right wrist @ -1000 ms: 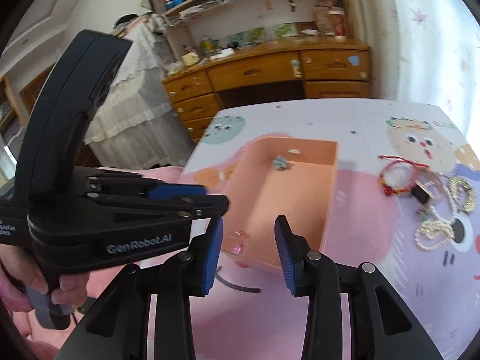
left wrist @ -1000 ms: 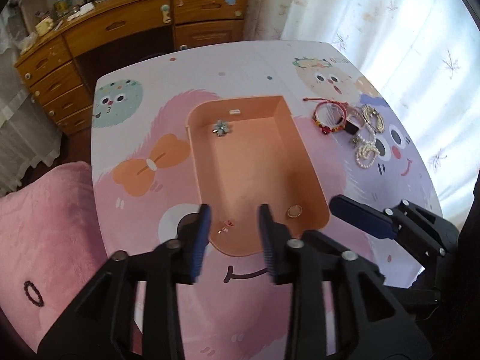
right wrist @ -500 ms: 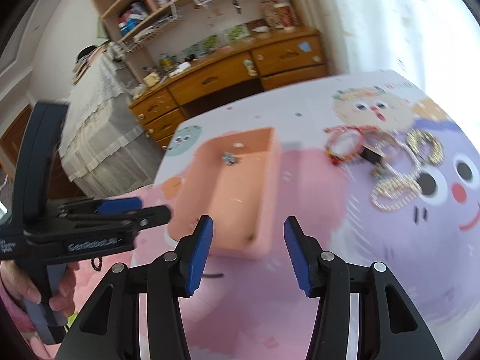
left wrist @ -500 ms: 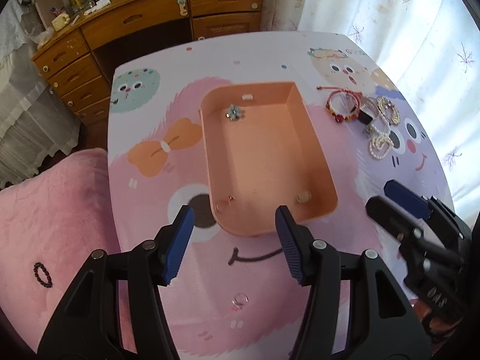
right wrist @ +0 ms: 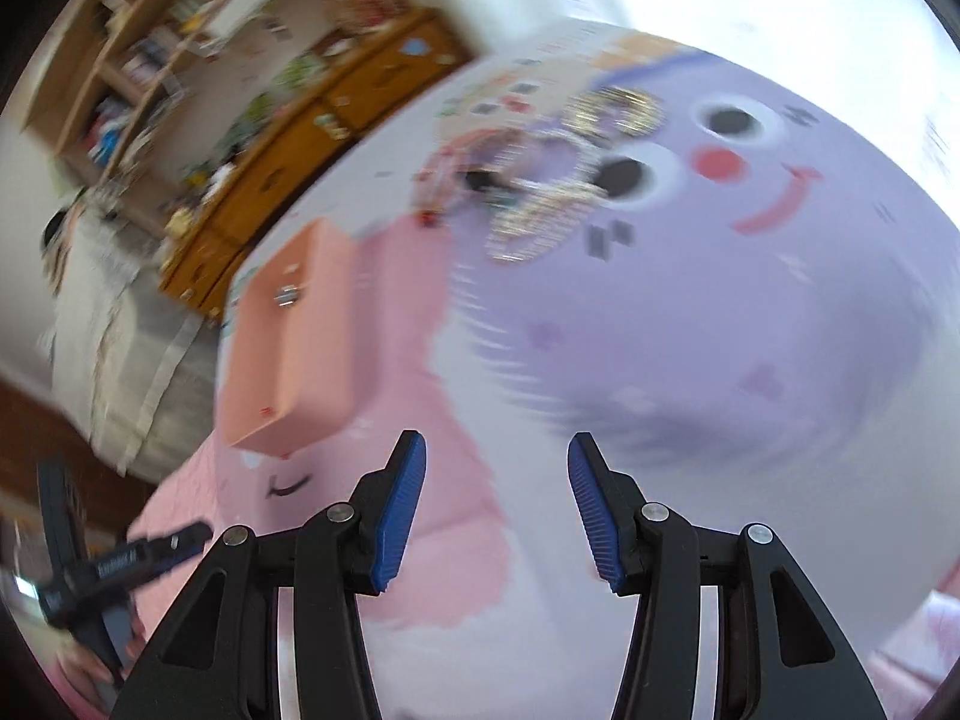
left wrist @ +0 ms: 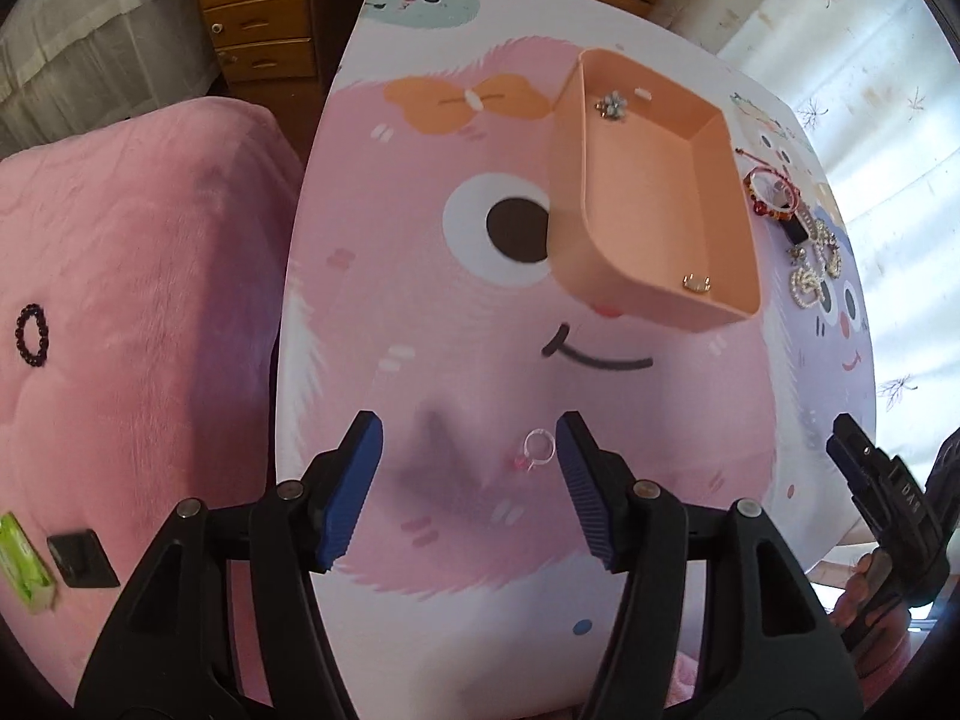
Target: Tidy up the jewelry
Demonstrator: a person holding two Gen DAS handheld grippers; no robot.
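An orange tray (left wrist: 570, 192) sits on the cartoon-print table and holds a flower brooch (left wrist: 611, 106) and a small gold piece (left wrist: 696, 283). A clear ring with a pink stone (left wrist: 537, 449) lies on the table between the fingers of my open left gripper (left wrist: 468, 456), close to the right finger. A pile of bracelets and pearl pieces (left wrist: 804, 240) lies right of the tray. My right gripper (right wrist: 497, 468) is open and empty above the table's purple area; its view is blurred, showing the tray (right wrist: 288, 354) and the pile (right wrist: 540, 192).
A pink plush cushion (left wrist: 138, 312) stands left of the table, with a dark bead bracelet (left wrist: 31, 337), a black square and a green packet on it. A wooden desk with drawers (left wrist: 258, 18) stands behind. The right gripper shows at the left view's right edge (left wrist: 888, 498).
My left gripper has pulled back toward the table's near edge and swung left, so the clear ring now lies between its fingers. My right gripper has swung right, away from the tray, and opened wider.
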